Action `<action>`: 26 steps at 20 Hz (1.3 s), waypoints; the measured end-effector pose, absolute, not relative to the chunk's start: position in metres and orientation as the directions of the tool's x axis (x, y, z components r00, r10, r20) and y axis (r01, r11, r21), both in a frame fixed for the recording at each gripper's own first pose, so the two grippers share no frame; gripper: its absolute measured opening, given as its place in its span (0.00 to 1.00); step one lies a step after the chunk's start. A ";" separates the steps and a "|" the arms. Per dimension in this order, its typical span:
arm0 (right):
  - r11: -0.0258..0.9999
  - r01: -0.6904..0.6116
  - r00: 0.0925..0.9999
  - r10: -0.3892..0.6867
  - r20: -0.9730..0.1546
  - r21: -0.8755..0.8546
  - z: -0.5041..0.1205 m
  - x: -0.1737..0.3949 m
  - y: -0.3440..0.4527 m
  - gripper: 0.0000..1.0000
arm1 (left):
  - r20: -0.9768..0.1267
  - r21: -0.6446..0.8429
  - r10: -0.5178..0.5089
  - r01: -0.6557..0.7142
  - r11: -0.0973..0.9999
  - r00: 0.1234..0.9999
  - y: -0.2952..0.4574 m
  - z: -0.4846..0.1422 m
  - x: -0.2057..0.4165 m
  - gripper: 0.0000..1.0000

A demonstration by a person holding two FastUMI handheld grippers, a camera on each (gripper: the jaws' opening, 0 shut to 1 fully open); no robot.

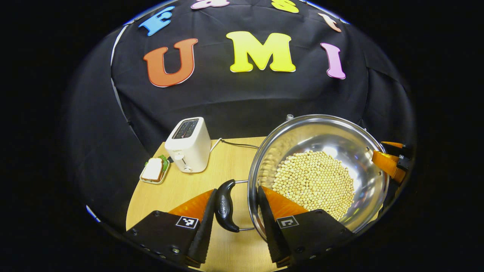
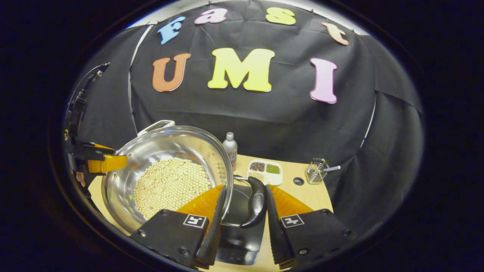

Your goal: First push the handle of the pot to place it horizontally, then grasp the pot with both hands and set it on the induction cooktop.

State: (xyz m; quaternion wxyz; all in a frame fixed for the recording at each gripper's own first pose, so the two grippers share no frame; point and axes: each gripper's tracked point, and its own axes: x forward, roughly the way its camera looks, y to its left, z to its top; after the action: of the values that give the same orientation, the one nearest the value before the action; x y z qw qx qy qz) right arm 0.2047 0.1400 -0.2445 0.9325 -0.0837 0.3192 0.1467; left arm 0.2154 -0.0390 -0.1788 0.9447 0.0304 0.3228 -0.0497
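Over the cooktop (image 2: 242, 234), both tongs (image 1: 235, 223) (image 2: 242, 223) straddle the pot (image 1: 340, 139) handles (jaws released, not clenched).

Each gripper, the left gripper (image 1: 234, 223) and the right gripper (image 2: 242, 223), has two black bodies with small screws, a square black-and-white marker, orange wedge-shaped fingers and black ribbed pads (image 1: 204, 223).

Left gripper (image 1: 236, 211) jaws parted, spread wide. Right gripper (image 2: 244, 211) jaws parted, narrower gap.
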 end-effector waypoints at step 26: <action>0.976 -0.209 0.676 0.186 -0.713 0.056 -0.398 0.254 0.068 0.55 | -0.679 0.067 -0.068 0.154 0.986 0.731 -0.118 -0.302 0.275 0.60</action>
State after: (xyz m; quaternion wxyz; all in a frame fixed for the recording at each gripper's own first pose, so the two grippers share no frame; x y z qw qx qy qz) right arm 0.2535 0.0682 -0.3977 0.9153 -0.0152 0.3877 0.1078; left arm 0.2754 -0.1179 -0.3019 0.9284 0.0595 0.3619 -0.0600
